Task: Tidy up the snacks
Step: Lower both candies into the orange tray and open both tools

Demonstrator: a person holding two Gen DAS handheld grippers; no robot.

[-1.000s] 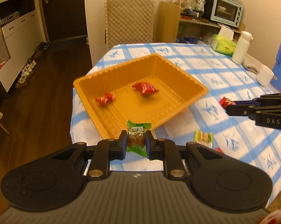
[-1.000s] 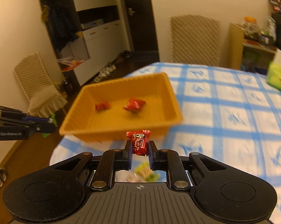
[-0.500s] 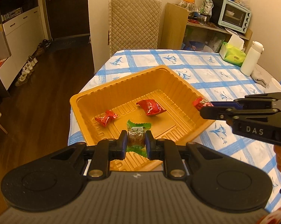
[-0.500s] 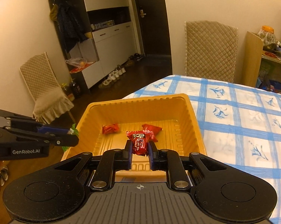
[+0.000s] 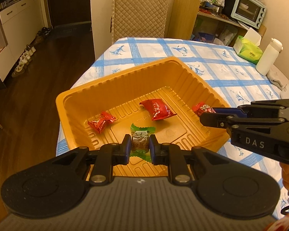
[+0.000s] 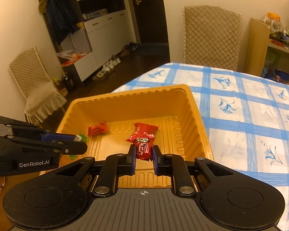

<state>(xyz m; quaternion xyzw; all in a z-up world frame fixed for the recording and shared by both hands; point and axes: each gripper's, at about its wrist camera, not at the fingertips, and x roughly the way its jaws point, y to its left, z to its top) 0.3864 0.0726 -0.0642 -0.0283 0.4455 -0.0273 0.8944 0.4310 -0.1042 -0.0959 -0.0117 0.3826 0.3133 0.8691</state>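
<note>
An orange plastic tray (image 5: 113, 80) (image 6: 129, 96) sits at the near left corner of the blue-checked table. Two red wrapped candies lie on its floor: a small one (image 5: 101, 122) (image 6: 97, 129) and a larger one (image 5: 157, 109) (image 6: 145, 128). My left gripper (image 5: 139, 144) is shut on a green-wrapped candy (image 5: 140, 141) above the tray's near part. My right gripper (image 6: 143, 152) is shut on a red wrapped candy (image 6: 143, 146) (image 5: 203, 109), held over the tray's right side. Each gripper shows from the side in the other's view, the left (image 6: 75, 144) and the right (image 5: 206, 117).
On the table's far right stand a green tissue pack (image 5: 249, 51), a white bottle (image 5: 268, 57) and a grey cloth (image 5: 277, 78). A quilted chair (image 5: 140, 9) stands behind the table, another (image 6: 34, 88) at the left. A shelf with a toaster oven (image 5: 248, 8) is at the back.
Both grippers have travelled with their candies from beside the tray to above its inside. The tray looks larger and closer in both views. Both grips are unchanged.
</note>
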